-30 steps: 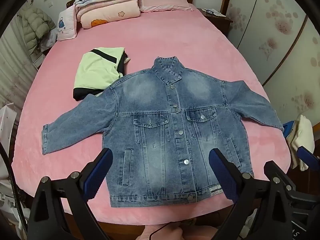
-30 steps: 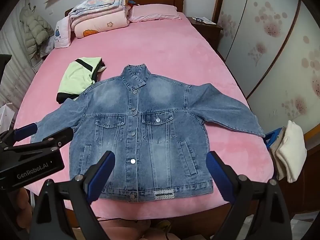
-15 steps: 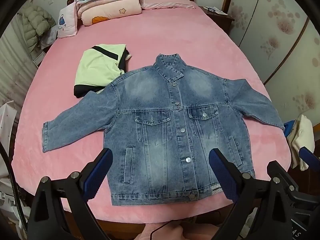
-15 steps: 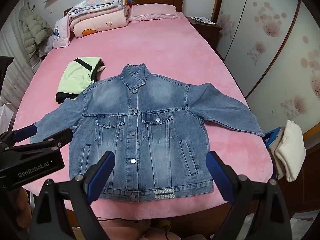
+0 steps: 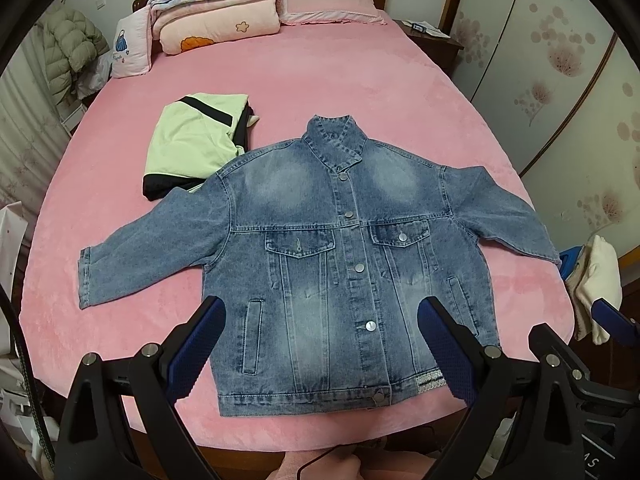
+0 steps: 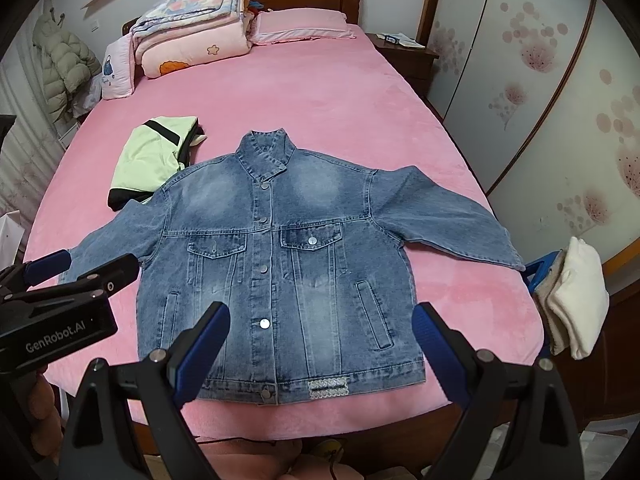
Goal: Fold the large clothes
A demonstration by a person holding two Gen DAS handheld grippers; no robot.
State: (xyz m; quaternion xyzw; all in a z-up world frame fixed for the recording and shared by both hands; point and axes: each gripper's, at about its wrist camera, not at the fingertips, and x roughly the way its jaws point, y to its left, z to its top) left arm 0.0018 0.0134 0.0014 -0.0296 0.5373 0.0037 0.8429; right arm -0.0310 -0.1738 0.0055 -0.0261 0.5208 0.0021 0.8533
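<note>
**Q:** Left wrist view first: where does the folding stand?

**R:** Not begun, as far as I can judge. On the pink bed (image 5: 320, 80) the denim jacket (image 5: 332, 264) lies flat, front up and buttoned, near the foot edge. Both sleeves are spread out to the sides and the hem is straight. No fold is in it yet. Sleeves, sides and the final halving all look left to do.

**Q:** Anything already finished?

**R:** A green-and-black garment (image 5: 192, 148) sits folded just beyond the jacket's left shoulder, touching or slightly under it. That one seems done. A cream cloth (image 6: 576, 300) hangs off the bed's right side; I cannot tell whether it belongs to the task.

**Q:** And the tools?

**R:** The left gripper (image 5: 320, 354) has its jaws spread wide and grips nothing. It hovers above the hem, apart from the denim. The right gripper (image 6: 320, 362) is spread just as wide and is likewise empty over the lower front. Neither blue pad touches fabric.
</note>
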